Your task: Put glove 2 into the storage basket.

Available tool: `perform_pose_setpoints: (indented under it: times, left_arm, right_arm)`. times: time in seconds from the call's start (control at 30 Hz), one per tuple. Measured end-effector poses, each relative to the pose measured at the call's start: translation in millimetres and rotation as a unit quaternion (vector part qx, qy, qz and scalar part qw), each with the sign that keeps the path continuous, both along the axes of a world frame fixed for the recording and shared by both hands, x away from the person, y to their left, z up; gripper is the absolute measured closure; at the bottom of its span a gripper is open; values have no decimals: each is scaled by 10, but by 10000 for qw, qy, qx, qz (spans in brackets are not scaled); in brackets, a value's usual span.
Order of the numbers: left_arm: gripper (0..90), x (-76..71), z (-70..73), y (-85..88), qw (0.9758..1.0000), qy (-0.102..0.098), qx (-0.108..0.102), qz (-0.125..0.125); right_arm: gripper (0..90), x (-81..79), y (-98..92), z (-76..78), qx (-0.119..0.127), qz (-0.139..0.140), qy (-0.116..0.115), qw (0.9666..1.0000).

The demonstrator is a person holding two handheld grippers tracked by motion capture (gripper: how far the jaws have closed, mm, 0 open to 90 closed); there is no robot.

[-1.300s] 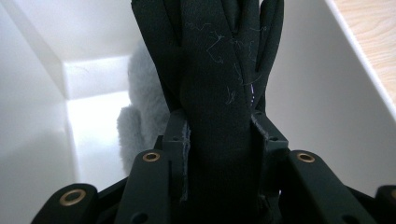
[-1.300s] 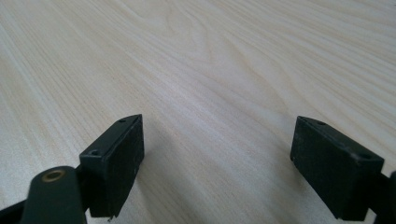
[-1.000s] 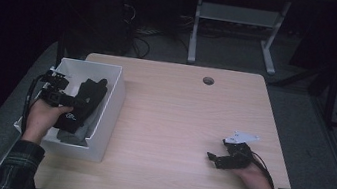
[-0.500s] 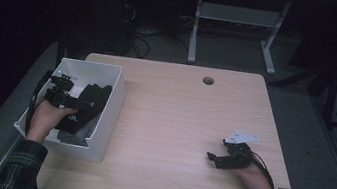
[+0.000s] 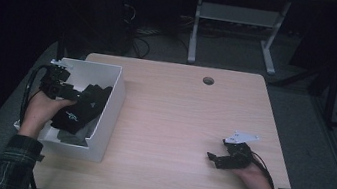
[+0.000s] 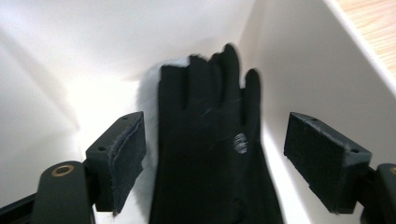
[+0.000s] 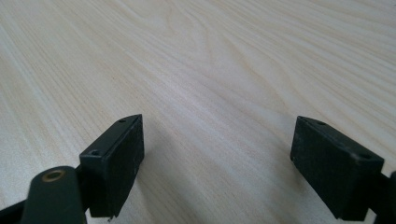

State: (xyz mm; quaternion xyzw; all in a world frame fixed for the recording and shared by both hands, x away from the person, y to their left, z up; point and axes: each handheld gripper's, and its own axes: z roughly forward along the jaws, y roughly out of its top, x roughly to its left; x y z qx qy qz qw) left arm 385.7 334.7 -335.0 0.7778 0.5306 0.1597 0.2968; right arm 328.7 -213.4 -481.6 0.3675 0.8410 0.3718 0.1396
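Glove released into the white bin

Jaws of the left hand-held gripper [image 6: 215, 154] had just been opening and stood wide over the black glove [image 6: 210, 154], which lay between the pads without touching either (a grey-white patch showed beneath its fingers). That glove rested inside the white bin [image 5: 111, 111] at the left edge of the tabletop [image 5: 177, 126], draped toward the bin's right wall. Well apart, the right hand-held gripper [image 5: 215, 158] sat low on the bare wood, its jaws spread wide and holding nothing.
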Motion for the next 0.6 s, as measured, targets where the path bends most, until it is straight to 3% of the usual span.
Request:
perform_pose_setpoints:
  times: [0.23,0.6]
  left_arm:
    - [167,5,134,-200,9993,-172,-97,-310]
    - [167,15,228,-494,9967,-330,-291,-688]
  right_arm:
    - [174,-2,2,1,6,-2,10,10000]
    - [174,-3,2,1,10,4,13,10000]
